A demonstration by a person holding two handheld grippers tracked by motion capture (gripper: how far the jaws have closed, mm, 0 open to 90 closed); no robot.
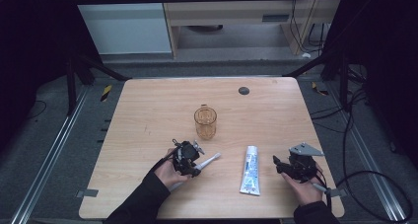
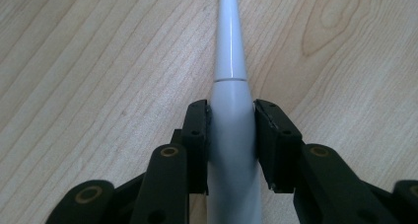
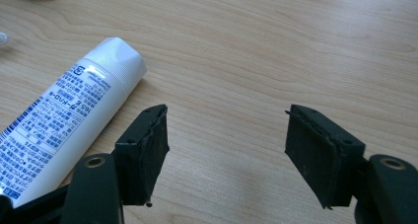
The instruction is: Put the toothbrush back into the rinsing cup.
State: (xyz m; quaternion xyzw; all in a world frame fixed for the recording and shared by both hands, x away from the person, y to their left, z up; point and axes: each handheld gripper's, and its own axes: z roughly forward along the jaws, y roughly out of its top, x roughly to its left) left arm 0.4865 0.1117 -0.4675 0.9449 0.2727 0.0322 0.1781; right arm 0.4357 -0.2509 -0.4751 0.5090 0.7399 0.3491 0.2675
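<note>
Left tongs [image 2: 231, 123] clamp the toothbrush [image 2: 230, 110] low over the table [image 1: 148, 105] — right tongs [image 3: 226, 150] gape.

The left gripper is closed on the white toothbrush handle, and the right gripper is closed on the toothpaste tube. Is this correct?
Only the second part is wrong. In the right gripper view, the right gripper is open with nothing between its jaws; the toothpaste tube lies on the table beside it, not held. The left gripper is indeed closed on the white toothbrush handle.
</note>
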